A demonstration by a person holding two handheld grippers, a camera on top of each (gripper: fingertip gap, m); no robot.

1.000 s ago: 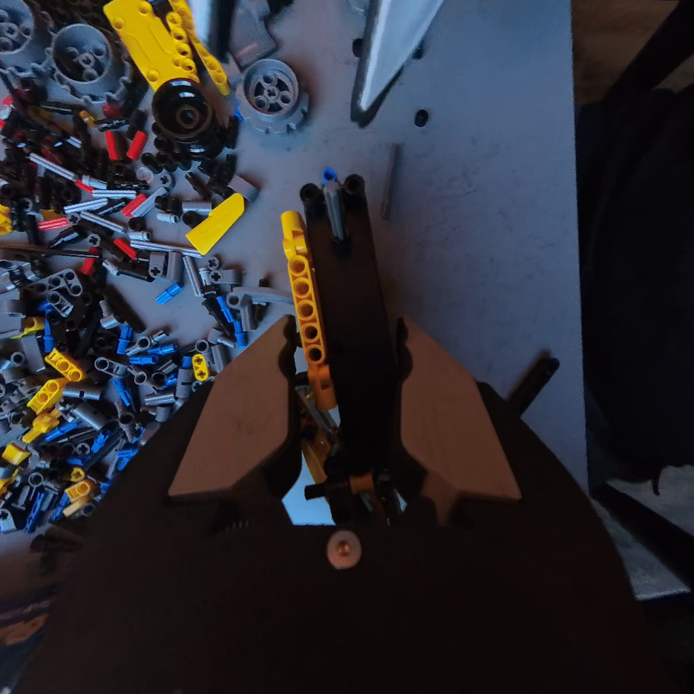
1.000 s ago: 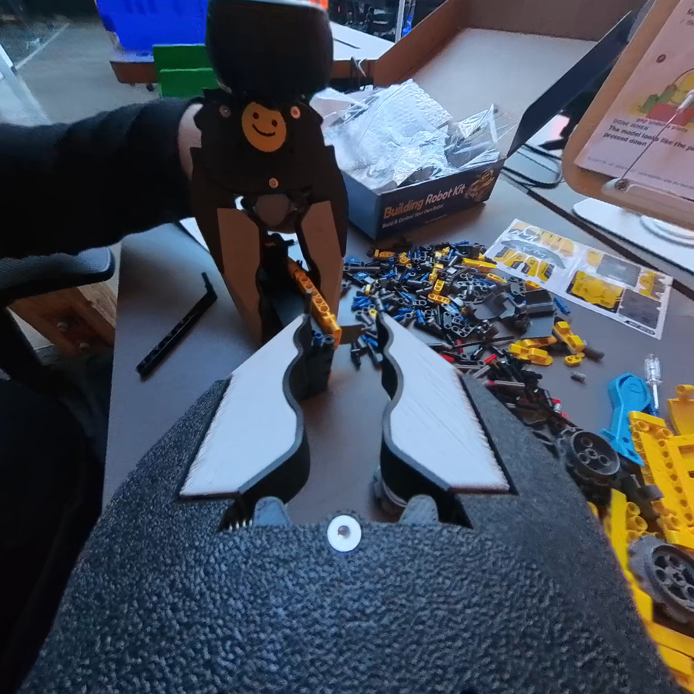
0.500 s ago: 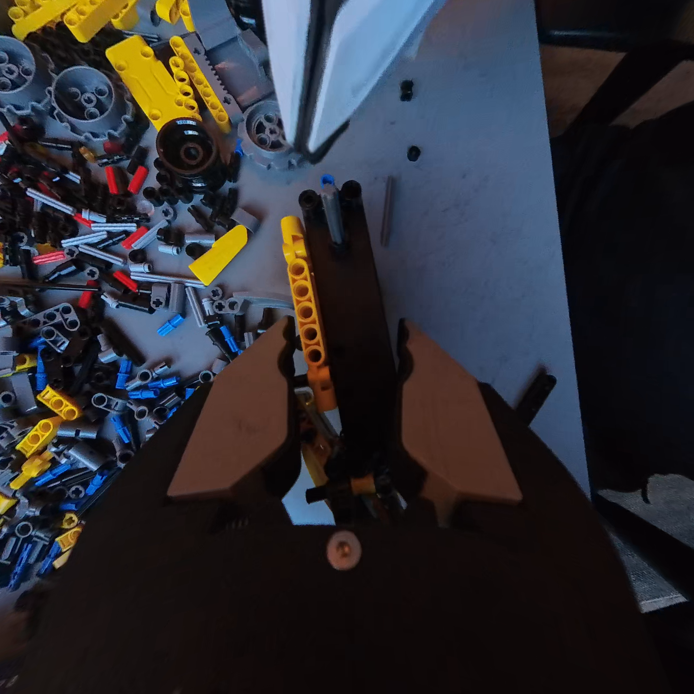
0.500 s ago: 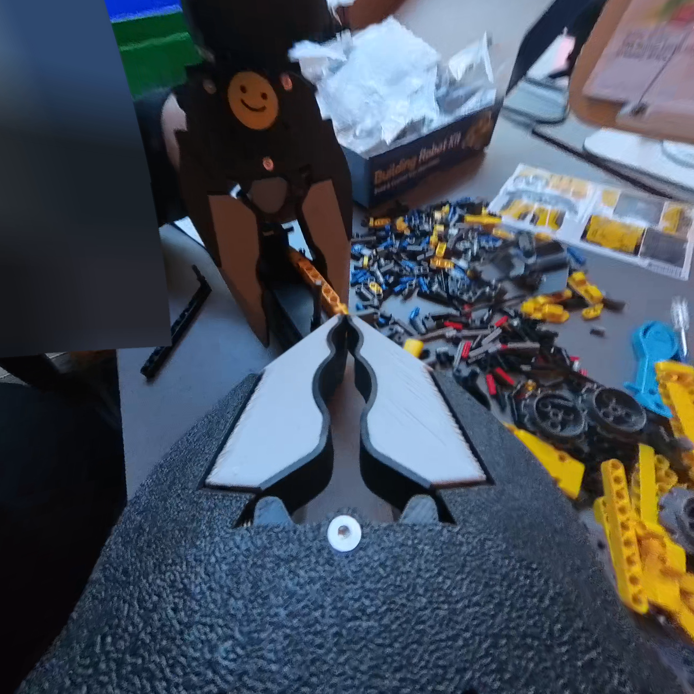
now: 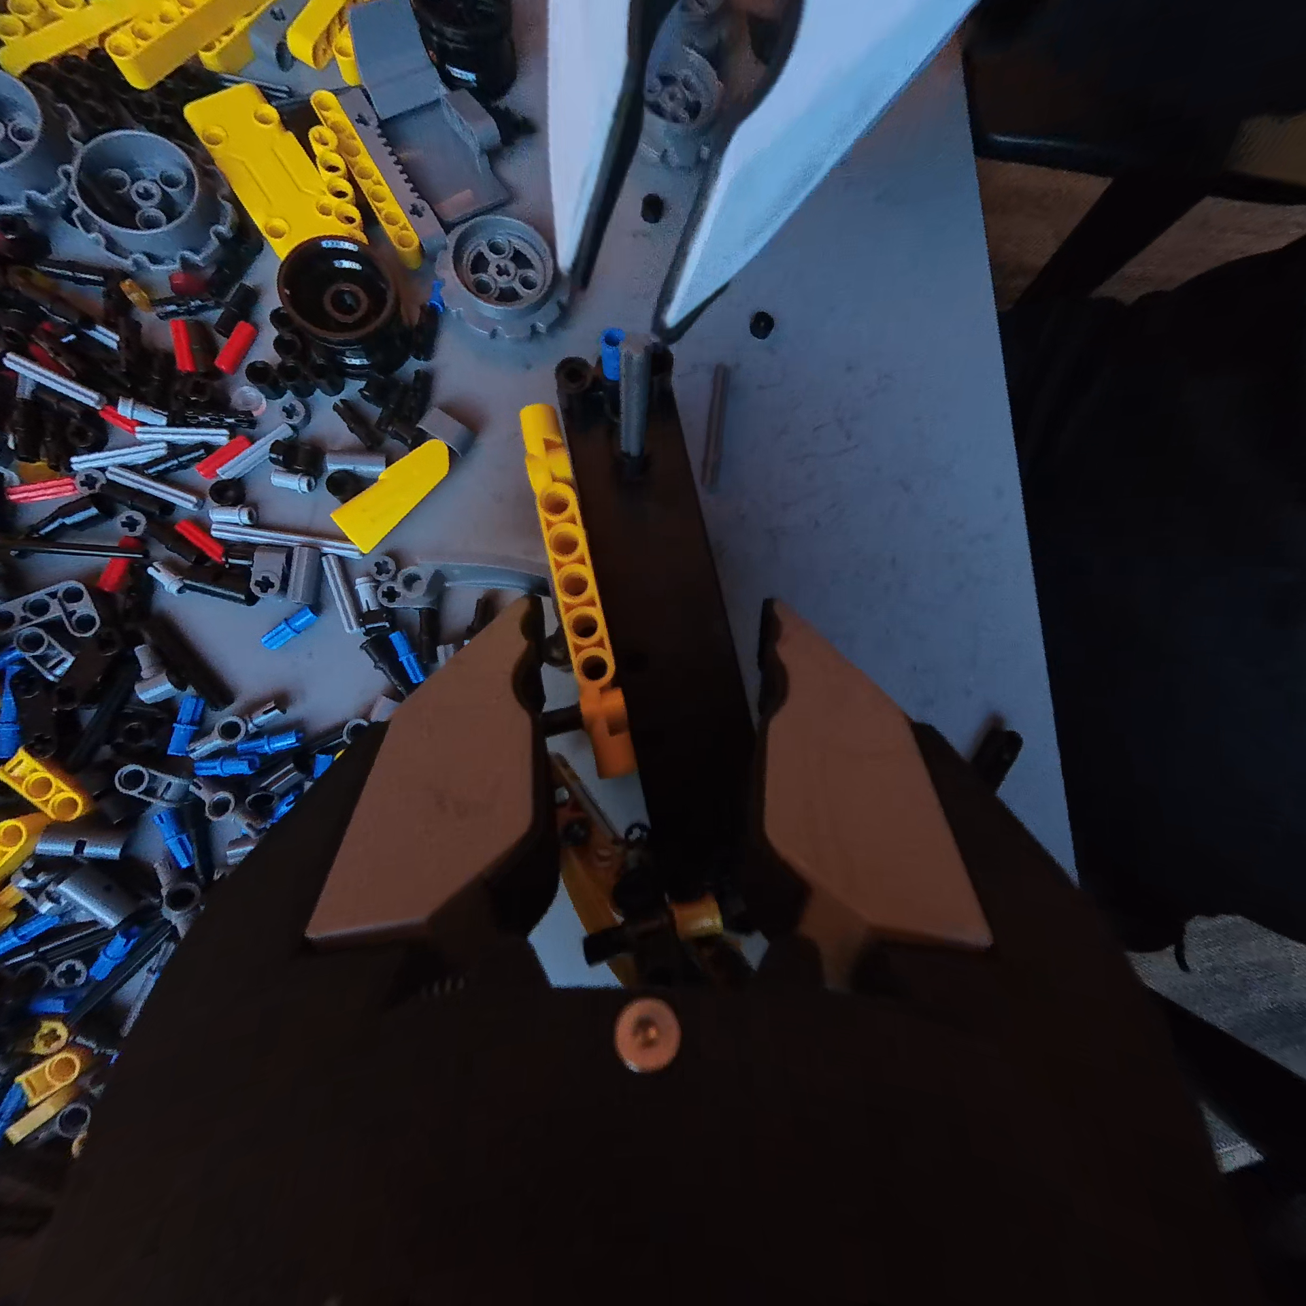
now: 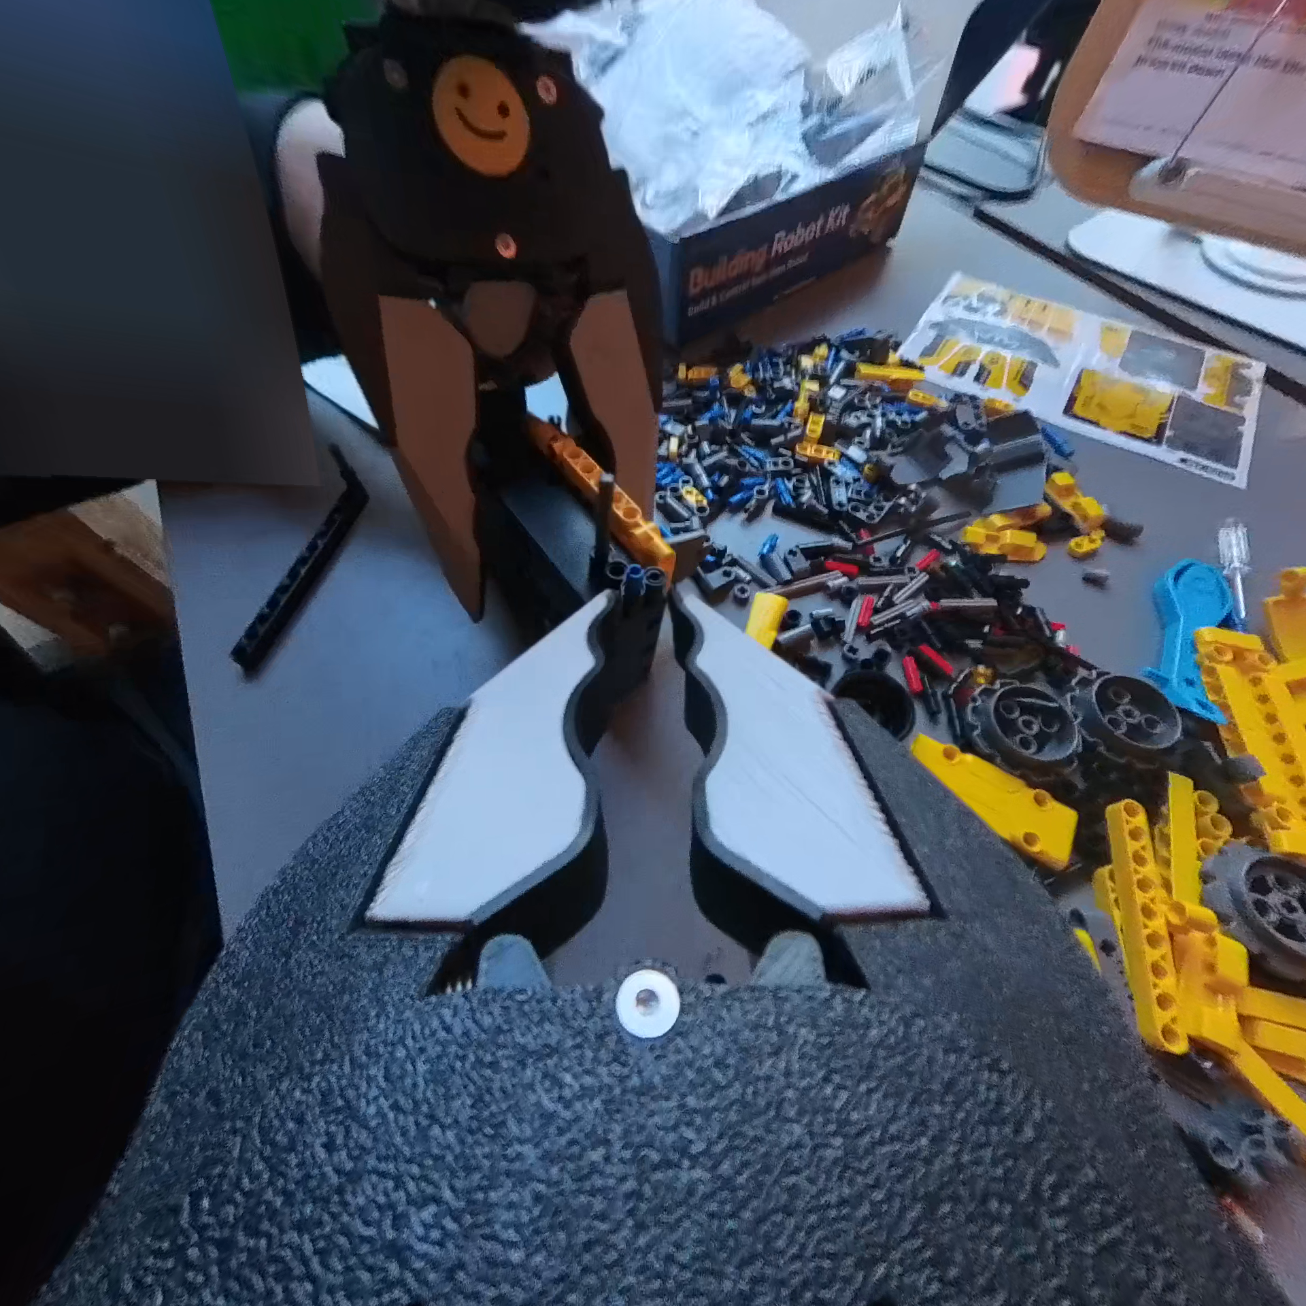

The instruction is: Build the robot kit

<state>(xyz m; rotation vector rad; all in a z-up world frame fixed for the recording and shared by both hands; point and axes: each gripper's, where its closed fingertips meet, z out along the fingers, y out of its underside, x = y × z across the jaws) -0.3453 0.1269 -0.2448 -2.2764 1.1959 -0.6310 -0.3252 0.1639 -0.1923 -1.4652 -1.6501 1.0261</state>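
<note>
A long black beam assembly (image 5: 657, 601) with a yellow holed beam (image 5: 572, 586) on its side lies on the grey table (image 5: 883, 530). A grey axle (image 5: 634, 410) and a blue pin (image 5: 611, 346) sit at its far end. My left gripper (image 5: 646, 608) points down over it. Its brown pads stand on either side, with a slit showing at each pad, so it is open. It also shows in the right wrist view (image 6: 558, 558). My right gripper (image 6: 642, 601) is slightly open with its white fingertips (image 5: 668, 328) right at the assembly's far end (image 6: 636, 576), not clamped on it.
A heap of small loose parts (image 6: 883, 565) lies beside the assembly. Wheels (image 6: 1025, 721), yellow built pieces (image 6: 1237, 813) and a blue tool (image 6: 1187, 622) lie on the right. A kit box (image 6: 791, 261) and a printed sheet (image 6: 1081, 381) are behind. A long black beam (image 6: 304, 558) lies near the table edge. My right fingertips sit around 7 cm from my left ones.
My left gripper's jaws widened a little around the assembly. My right gripper went from open to shut on air, then parted slightly and moved up to the assembly's far end.
</note>
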